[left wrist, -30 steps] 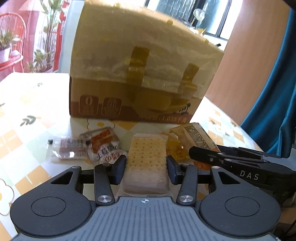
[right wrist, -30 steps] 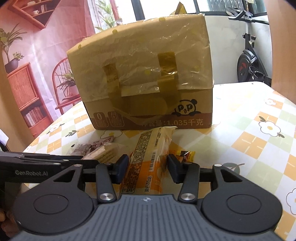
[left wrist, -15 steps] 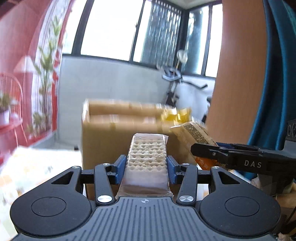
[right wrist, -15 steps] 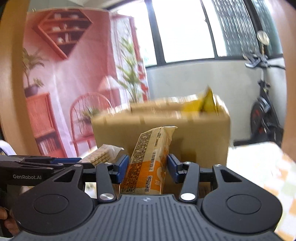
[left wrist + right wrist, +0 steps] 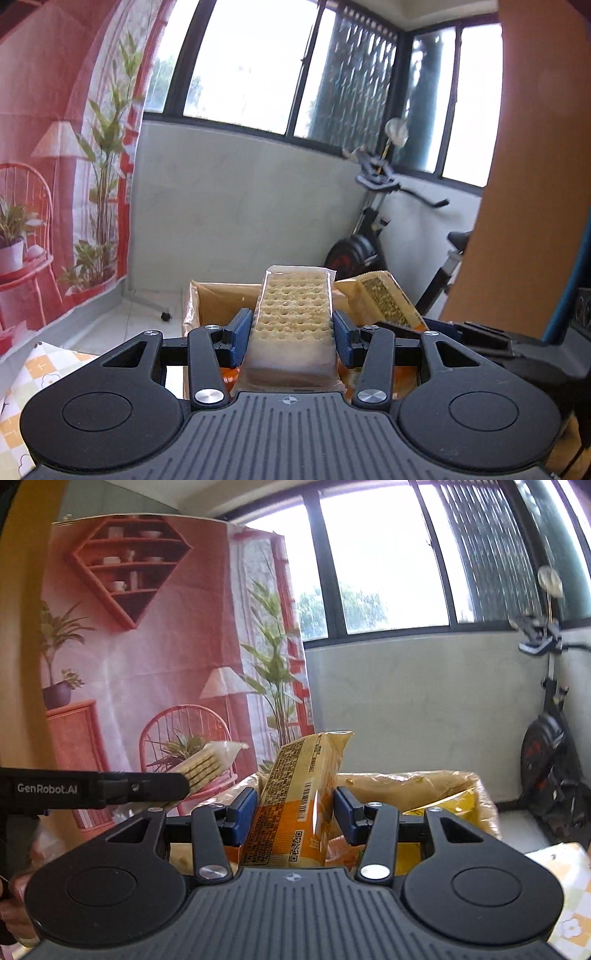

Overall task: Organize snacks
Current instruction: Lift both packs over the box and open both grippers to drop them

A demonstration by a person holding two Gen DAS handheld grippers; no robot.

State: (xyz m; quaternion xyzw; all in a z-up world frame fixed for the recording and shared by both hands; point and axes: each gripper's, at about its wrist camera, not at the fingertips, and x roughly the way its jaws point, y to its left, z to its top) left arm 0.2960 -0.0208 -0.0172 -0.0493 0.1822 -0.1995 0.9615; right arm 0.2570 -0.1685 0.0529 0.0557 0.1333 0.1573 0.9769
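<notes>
My left gripper [image 5: 291, 334] is shut on a clear-wrapped pack of pale crackers [image 5: 293, 314], held up above the open cardboard box [image 5: 221, 295]. My right gripper [image 5: 295, 812] is shut on an orange and yellow snack packet [image 5: 299, 801] over the same box [image 5: 413, 786], whose plastic-lined rim shows behind it. In the left wrist view the orange packet [image 5: 388, 299] and the other tool appear to the right. In the right wrist view the cracker pack [image 5: 207, 764] sticks out of the left tool at left. Orange packets lie inside the box, mostly hidden.
A flower-patterned tablecloth [image 5: 44, 365] shows at lower left, and again [image 5: 561, 878] at lower right. An exercise bike [image 5: 373, 229] stands by the grey wall under the windows. A pink printed backdrop [image 5: 147, 657] hangs at left. A hand [image 5: 14, 904] grips the left tool.
Both grippers have risen from the tabletop with their snacks and now hang above the box's open top. The loose snacks on the table have dropped out of view.
</notes>
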